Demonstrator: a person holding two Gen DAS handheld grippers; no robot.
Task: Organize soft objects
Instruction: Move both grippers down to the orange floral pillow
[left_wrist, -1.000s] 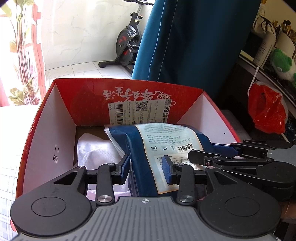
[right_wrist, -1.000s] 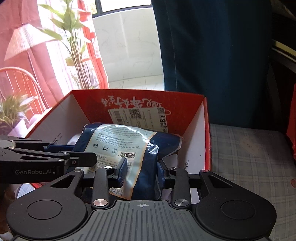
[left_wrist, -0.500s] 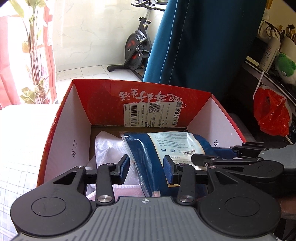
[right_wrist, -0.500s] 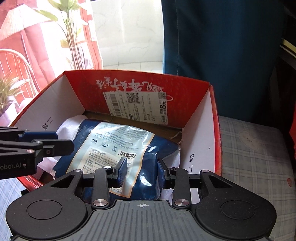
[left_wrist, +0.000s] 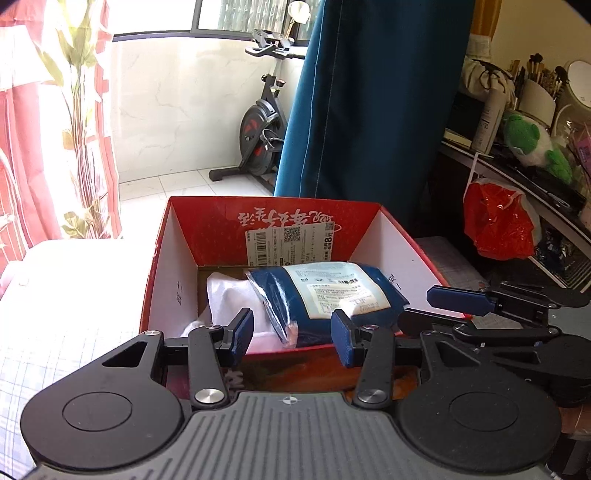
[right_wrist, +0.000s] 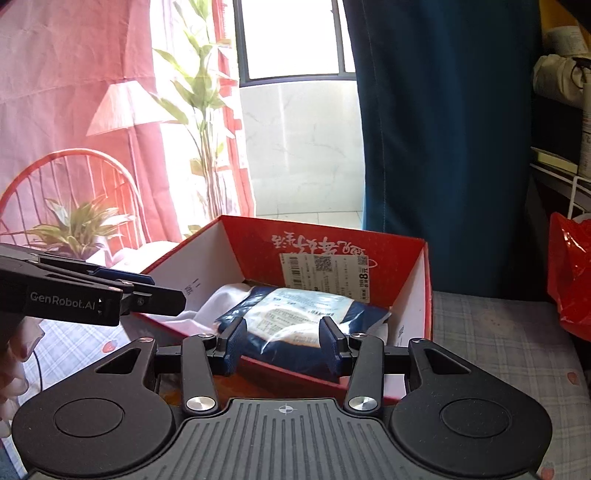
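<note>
A red cardboard box (left_wrist: 173, 236) (right_wrist: 426, 291) with white inner walls stands on the checked cloth. Inside it lies a dark blue soft package (left_wrist: 332, 295) (right_wrist: 299, 317) with a pale label, resting partly on a white soft item (left_wrist: 229, 299) (right_wrist: 218, 306). My left gripper (left_wrist: 291, 336) hovers just outside the box's near rim, its jaws opening with nothing between them. My right gripper (right_wrist: 282, 345) hangs before the near rim too, jaws opening and empty. Each gripper shows at the edge of the other's view.
A dark blue curtain (left_wrist: 369, 96) hangs behind the box. An exercise bike (left_wrist: 262, 129) stands on the tiled floor beyond. A red plastic bag (left_wrist: 498, 221) hangs off a cluttered shelf at the right, with a green plush toy (left_wrist: 532, 144) above. Plants (right_wrist: 77, 225) stand at the left.
Both grippers let go of the blue package, widened and drew back and up out of the box. The package now lies inside the box on the white item.
</note>
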